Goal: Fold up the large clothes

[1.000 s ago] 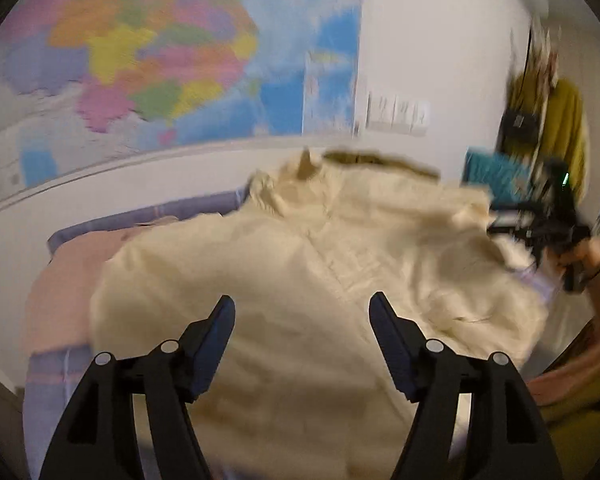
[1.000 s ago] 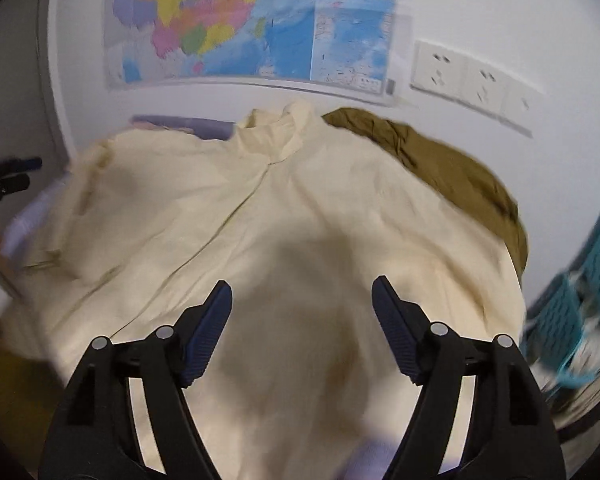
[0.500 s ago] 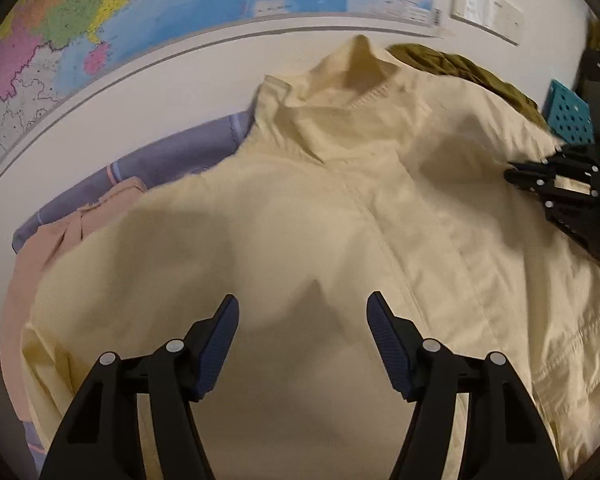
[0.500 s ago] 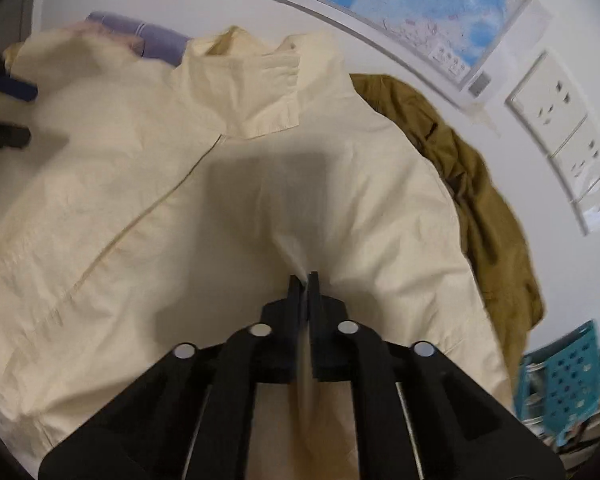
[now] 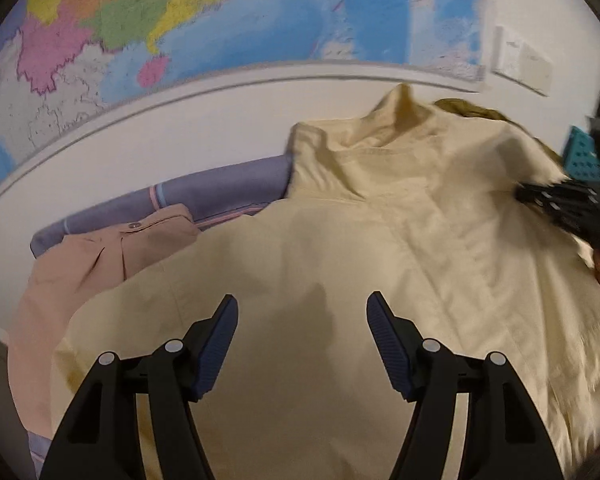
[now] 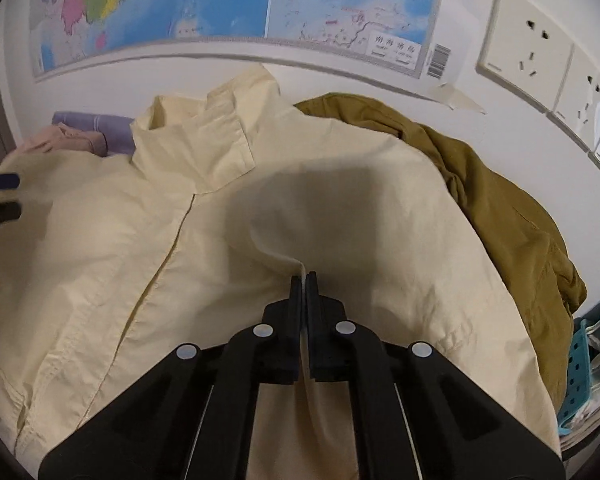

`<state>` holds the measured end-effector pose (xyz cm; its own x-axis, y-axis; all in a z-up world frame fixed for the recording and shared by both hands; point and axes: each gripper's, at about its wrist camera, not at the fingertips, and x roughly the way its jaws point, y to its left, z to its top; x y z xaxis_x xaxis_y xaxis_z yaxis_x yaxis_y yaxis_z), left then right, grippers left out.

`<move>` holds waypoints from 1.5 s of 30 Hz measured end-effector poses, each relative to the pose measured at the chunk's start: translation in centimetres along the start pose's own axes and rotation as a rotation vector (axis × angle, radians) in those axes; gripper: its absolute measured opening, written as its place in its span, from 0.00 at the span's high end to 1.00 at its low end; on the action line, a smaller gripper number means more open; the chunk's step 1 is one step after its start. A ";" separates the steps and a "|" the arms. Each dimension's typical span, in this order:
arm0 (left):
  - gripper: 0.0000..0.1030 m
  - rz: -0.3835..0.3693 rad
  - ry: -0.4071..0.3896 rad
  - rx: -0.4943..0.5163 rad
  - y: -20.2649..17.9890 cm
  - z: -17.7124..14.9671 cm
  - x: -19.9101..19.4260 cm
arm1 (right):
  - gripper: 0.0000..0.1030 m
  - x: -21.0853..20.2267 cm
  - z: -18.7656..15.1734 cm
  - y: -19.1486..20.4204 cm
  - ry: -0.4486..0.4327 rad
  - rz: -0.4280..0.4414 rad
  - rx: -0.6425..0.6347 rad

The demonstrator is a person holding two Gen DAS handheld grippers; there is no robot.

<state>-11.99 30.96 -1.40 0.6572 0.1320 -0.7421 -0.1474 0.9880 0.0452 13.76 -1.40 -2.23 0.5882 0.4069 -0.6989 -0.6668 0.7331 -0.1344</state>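
A large cream jacket [image 5: 380,240] lies spread out, collar toward the wall, and it fills both views. My left gripper [image 5: 300,308] hovers open over the jacket's left half, with nothing between its blue pads. In the right wrist view the left gripper [image 6: 0,196] shows at the left edge, jaws apart. My right gripper [image 6: 304,278] is shut on a raised ridge of the cream jacket [image 6: 140,240] on its right half, below the collar. From the left wrist view the right gripper [image 5: 556,200] appears at the right edge, over the jacket's right shoulder.
An olive garment [image 6: 500,220] lies bunched behind the jacket on the right. On the left are a pink garment [image 5: 100,256] and a lilac cloth [image 5: 220,196]. A teal basket [image 6: 592,360] stands at the far right. The wall behind carries a map [image 6: 220,0] and sockets [image 6: 524,48].
The right gripper went from wide open to shut on a pinch of the jacket. Both grippers moved forward and lower toward the collar and wall. The left gripper stayed open.
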 end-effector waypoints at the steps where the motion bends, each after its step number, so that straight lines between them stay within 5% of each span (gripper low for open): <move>1: 0.37 -0.018 -0.017 0.026 -0.5 -0.9 -1.3 | 0.81 -0.6 -0.1 -0.1 -0.002 -0.008 0.001; 3: 0.36 -0.053 -0.036 0.052 -1.5 -2.6 -3.4 | 0.56 -3.6 -0.7 -0.3 -0.042 -0.006 0.001; 7: 0.32 -0.076 -0.101 0.044 -1.1 -7.0 -8.0 | 0.35 -10.5 -3.5 1.1 -0.121 0.062 -0.104; 11: 0.29 -0.106 -0.138 -0.003 0.3 -11.2 -11.7 | 0.35 -13.7 -8.5 2.3 -0.092 0.107 -0.122; 15: 0.23 -0.093 -0.094 0.009 -0.4 -14.6 -12.7 | 0.36 -14.0 -11.6 3.2 -0.037 0.272 -0.038; 17: 0.23 -0.065 -0.086 0.009 -0.6 -15.7 -12.6 | 0.37 -13.9 -12.9 4.6 -0.015 0.422 0.010; 24: 0.24 -0.020 -0.169 -0.124 2.8 -15.6 -13.4 | 0.33 -12.9 -10.1 15.9 0.005 0.853 -0.128; 26: 0.24 0.001 -0.182 -0.148 3.7 -15.2 -13.5 | 0.30 -11.3 -9.2 19.6 0.045 0.889 -0.182; 29: 0.24 0.024 -0.190 -0.184 5.1 -14.9 -13.6 | 0.36 -8.3 -8.3 24.1 0.140 0.894 -0.243; 33: 0.24 0.046 -0.199 -0.226 6.7 -15.0 -13.9 | 0.96 -6.9 -7.4 25.4 0.204 0.906 -0.236; 36: 0.24 0.028 -0.223 -0.247 7.6 -15.1 -14.6 | 0.96 -9.8 -4.3 22.2 0.093 0.894 -0.214; 41: 0.24 0.010 -0.298 -0.242 7.9 -13.3 -15.6 | 0.96 -14.2 1.6 14.2 -0.089 0.671 -0.200; 45: 0.24 -0.022 -0.310 -0.213 6.4 -11.3 -14.6 | 0.96 -13.3 3.4 7.9 -0.068 0.461 -0.142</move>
<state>-30.90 34.48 2.16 0.8496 0.1613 -0.5022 -0.2601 0.9564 -0.1327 2.22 0.88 8.43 0.2426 0.7096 -0.6615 -0.9178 0.3889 0.0806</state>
